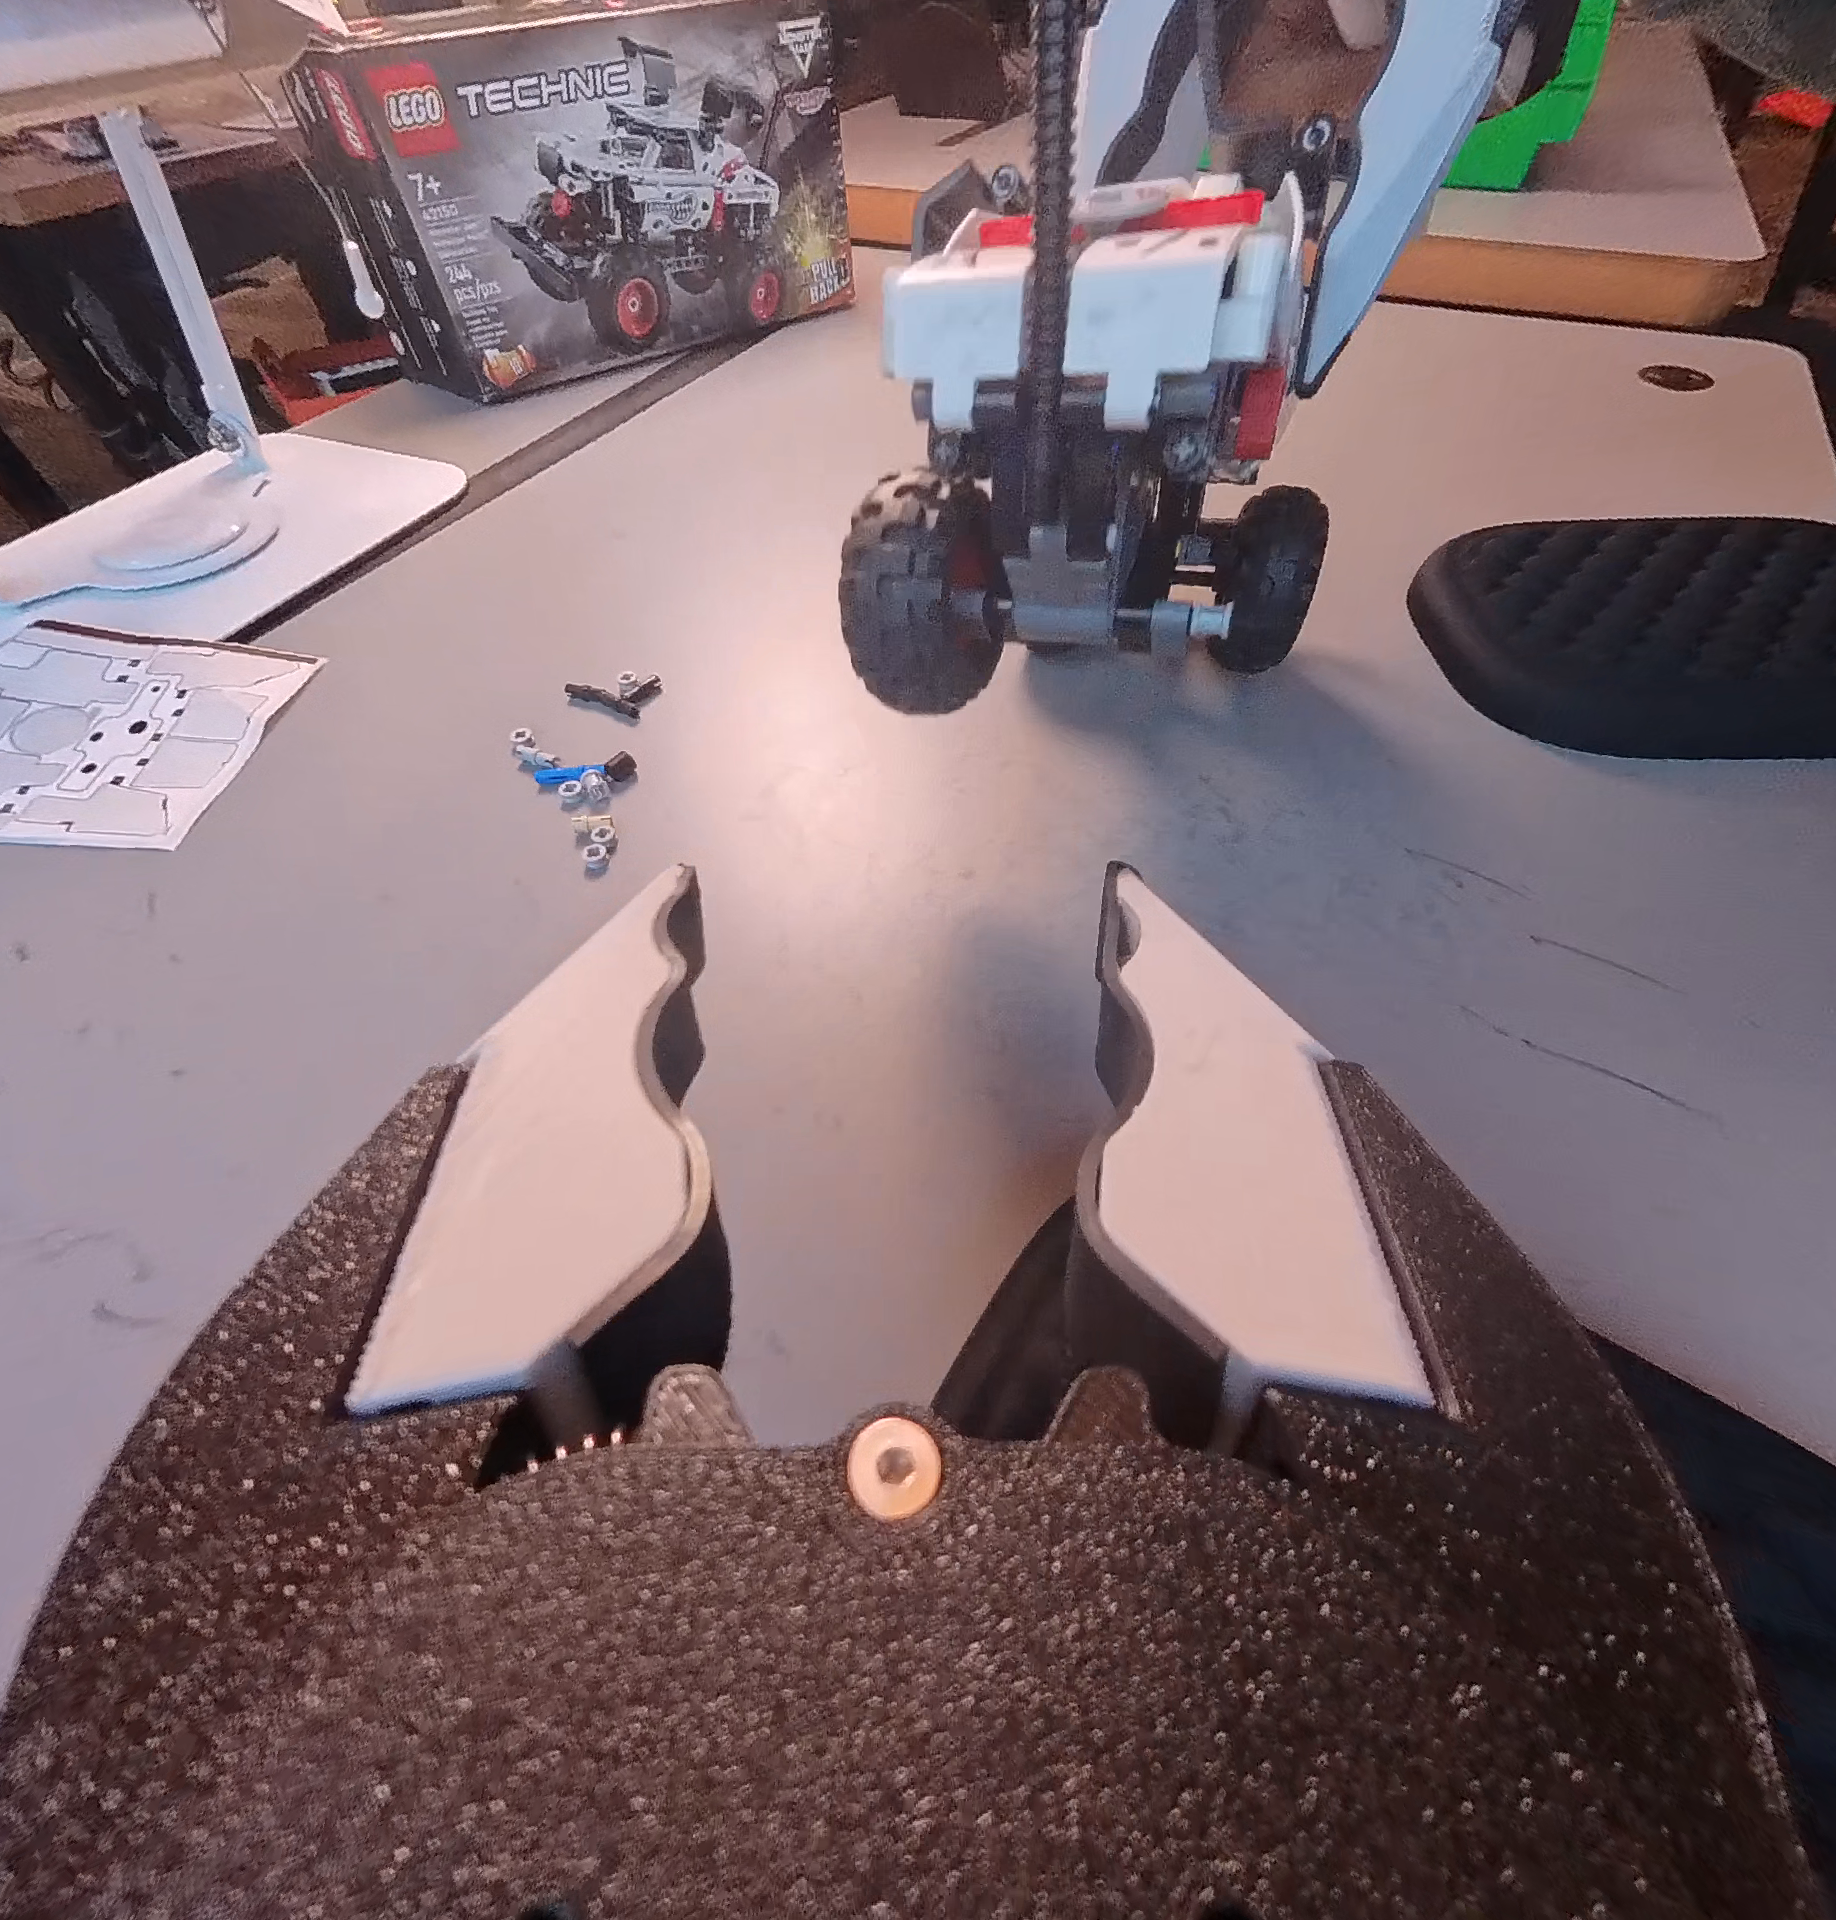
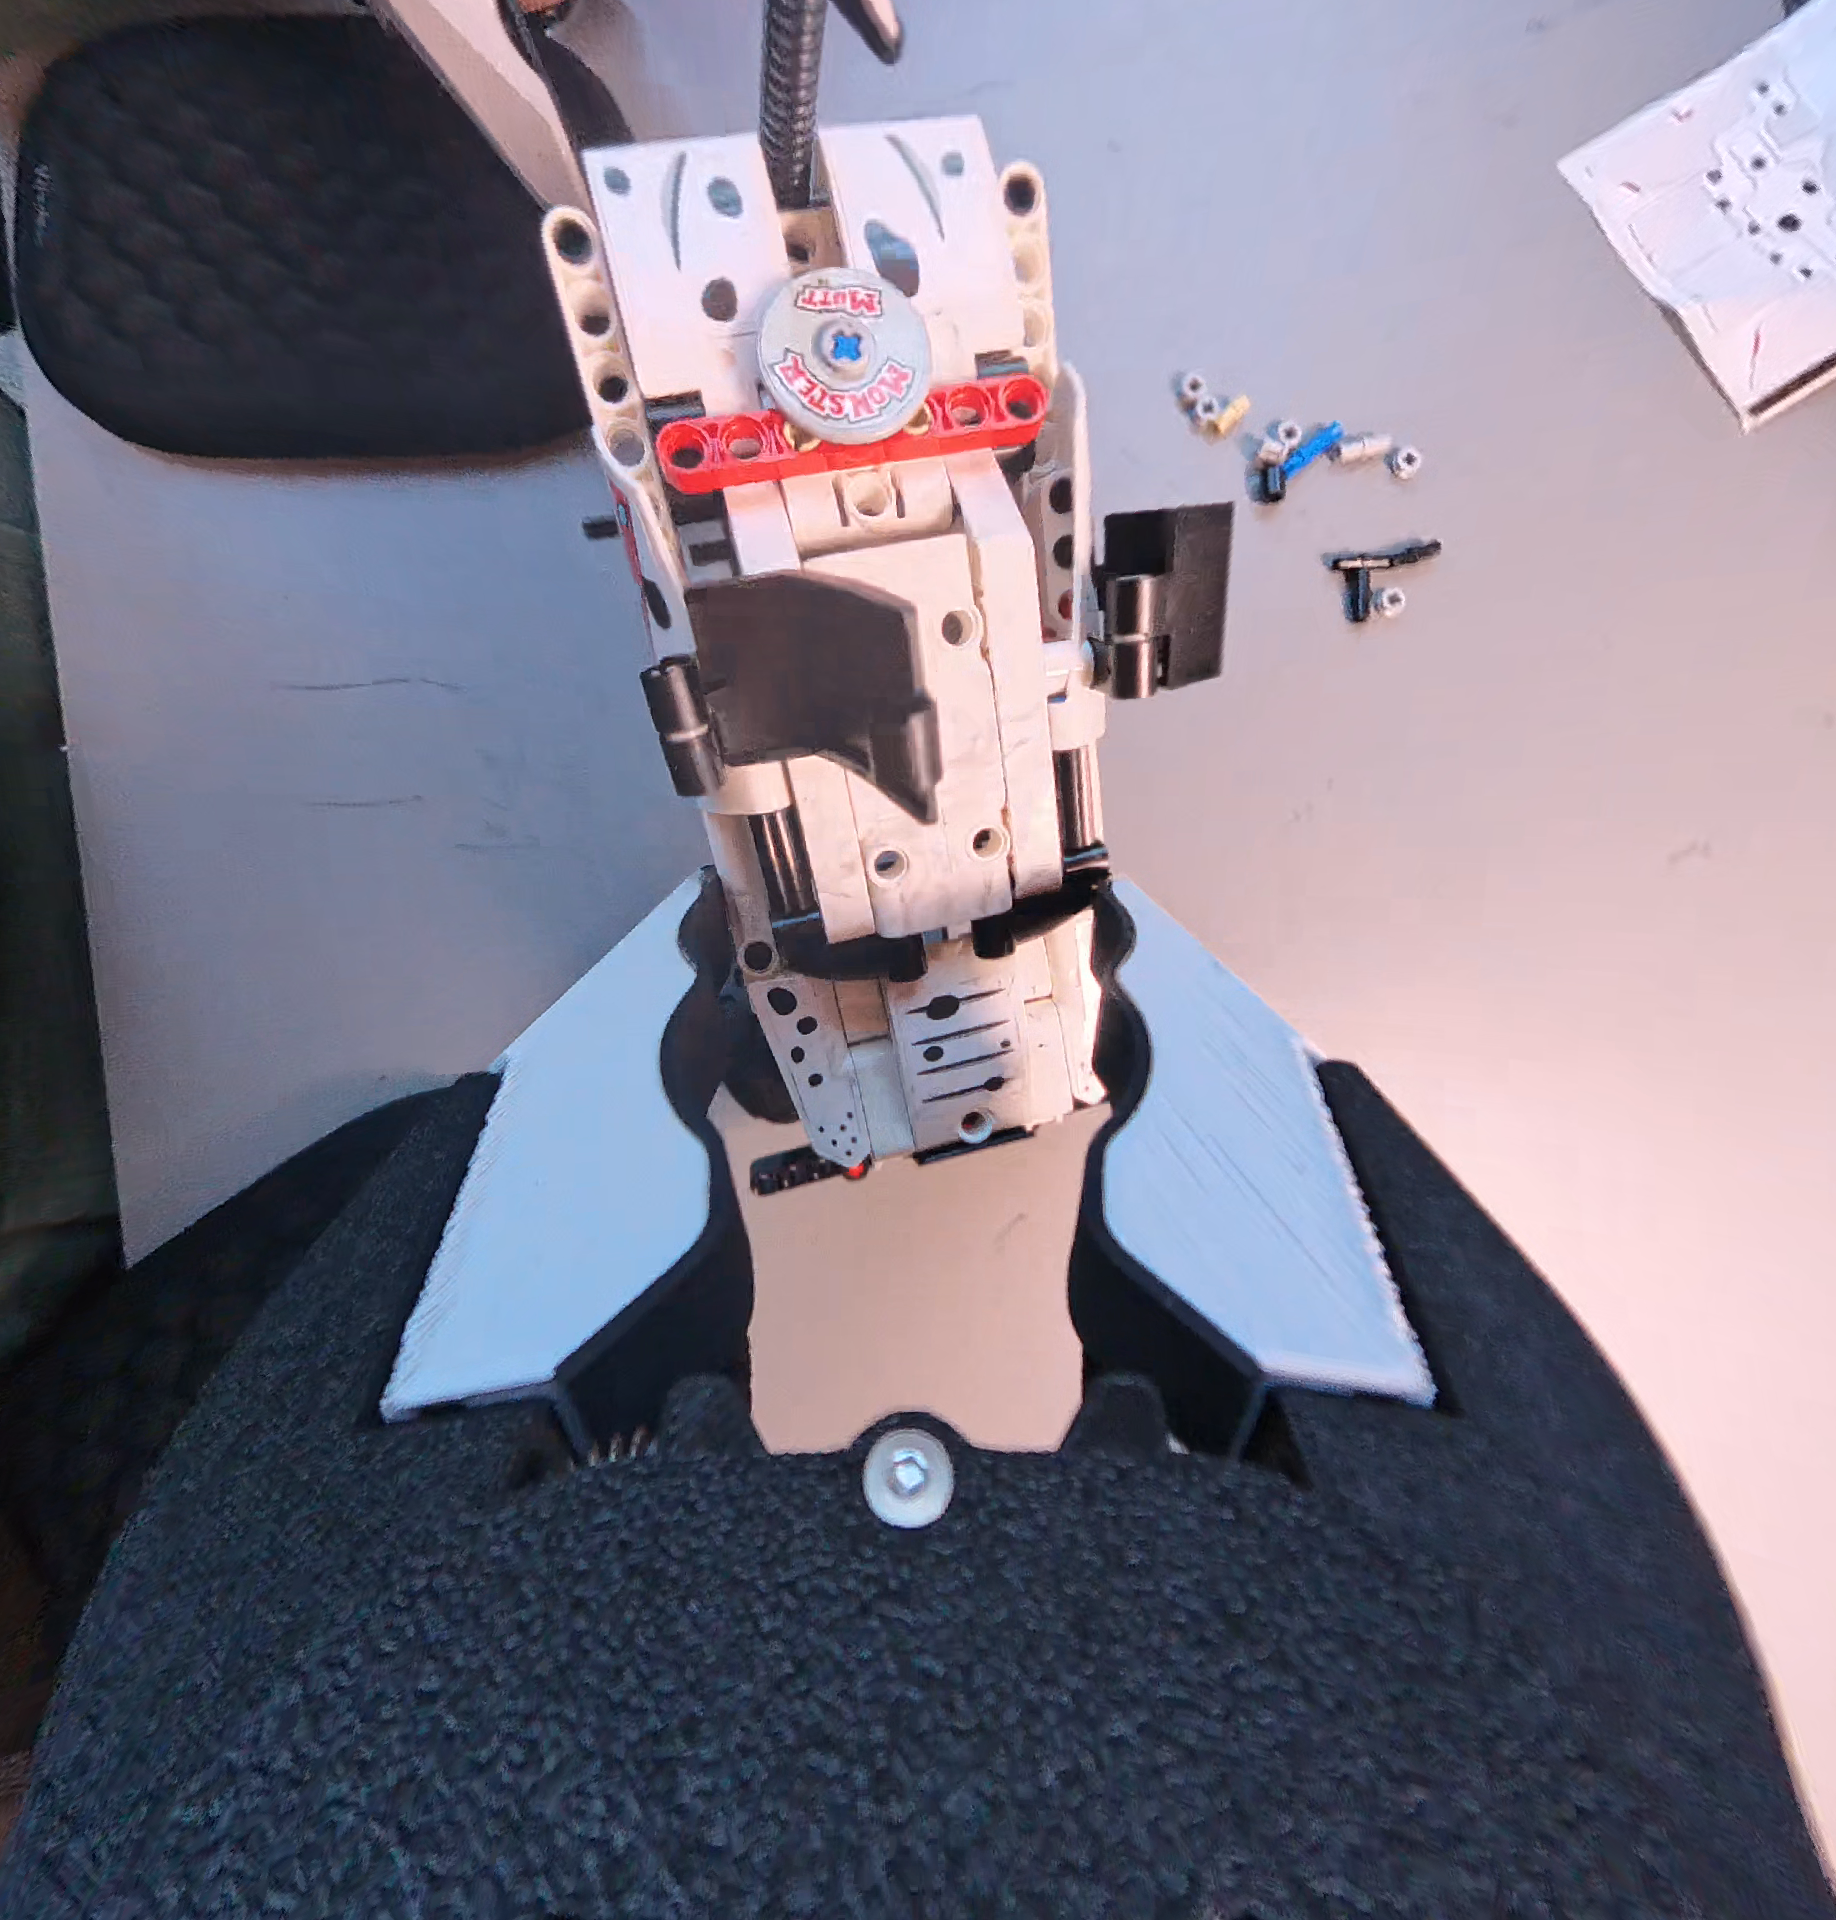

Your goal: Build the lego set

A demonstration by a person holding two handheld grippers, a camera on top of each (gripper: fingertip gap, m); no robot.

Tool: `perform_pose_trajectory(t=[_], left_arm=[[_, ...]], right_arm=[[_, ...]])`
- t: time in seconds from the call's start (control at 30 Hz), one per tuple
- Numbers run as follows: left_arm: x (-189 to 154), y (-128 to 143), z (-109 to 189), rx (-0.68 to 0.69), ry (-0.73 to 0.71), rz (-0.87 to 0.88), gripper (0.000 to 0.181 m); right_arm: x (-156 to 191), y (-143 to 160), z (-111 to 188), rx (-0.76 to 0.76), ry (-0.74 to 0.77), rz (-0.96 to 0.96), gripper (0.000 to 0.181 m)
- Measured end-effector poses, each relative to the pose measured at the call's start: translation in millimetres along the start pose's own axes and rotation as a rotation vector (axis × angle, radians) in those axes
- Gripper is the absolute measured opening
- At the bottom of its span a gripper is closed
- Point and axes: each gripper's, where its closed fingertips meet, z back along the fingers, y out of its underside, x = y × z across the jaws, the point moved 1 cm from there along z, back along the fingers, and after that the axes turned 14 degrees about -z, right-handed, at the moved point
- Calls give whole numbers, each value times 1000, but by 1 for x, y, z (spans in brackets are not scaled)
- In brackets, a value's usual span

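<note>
Right wrist view: right gripper [image 2: 898,997] jaws clamp truck [image 2: 872,644]; left gripper [image 1: 898,904] jaws apart, empty.

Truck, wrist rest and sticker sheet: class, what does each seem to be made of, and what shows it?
Truck: hard moulded plastic, glossy white panels, knobbly tyres probably rubber. Wrist rest: looks like soft padding under black fabric, given its dimpled matte surface. Sticker sheet: thin paper with die-cut outlines, lying flat on the table.

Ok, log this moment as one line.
left tool: open, empty | right tool: shut on truck, lifted | loose pins: on table
</note>
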Motion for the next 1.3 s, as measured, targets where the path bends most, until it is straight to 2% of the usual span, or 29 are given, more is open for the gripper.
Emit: perform_pose_trajectory(t=[0.13,0.3,0.37,0.5,0.77,0.9,0.97,1.03,1.17,1.3], left_arm=[[4,0,-8,2,4,-8,72],[6,2,-13,20,-18,-43,71],[7,1,-7,-1,-41,-44,68],[8,-1,1,-32,-72,-32,63],[2,2,1,0,-85,-72,62],[2,5,-2,28,-78,-75,62],[1,6,-3,32,-81,-85,61],[0,6,-4,40,-85,-98,61],[3,-3,-15,40,-58,-132,79],[5,-24,-43,22,86,-39,107]], right_arm=[[-5,-1,0,-9,39,-34,69],[7,-24,-37,6,129,-1,69],[8,-23,-37,67,163,51,69],[4,-20,-33,65,136,15,69],[1,-5,-16,176,106,45,68],[3,-18,-34,142,112,29,68],[4,-19,-34,183,137,73,68],[3,-19,-34,157,130,46,68],[7,-19,-36,112,154,76,68],[8,-20,-35,68,169,102,68]])
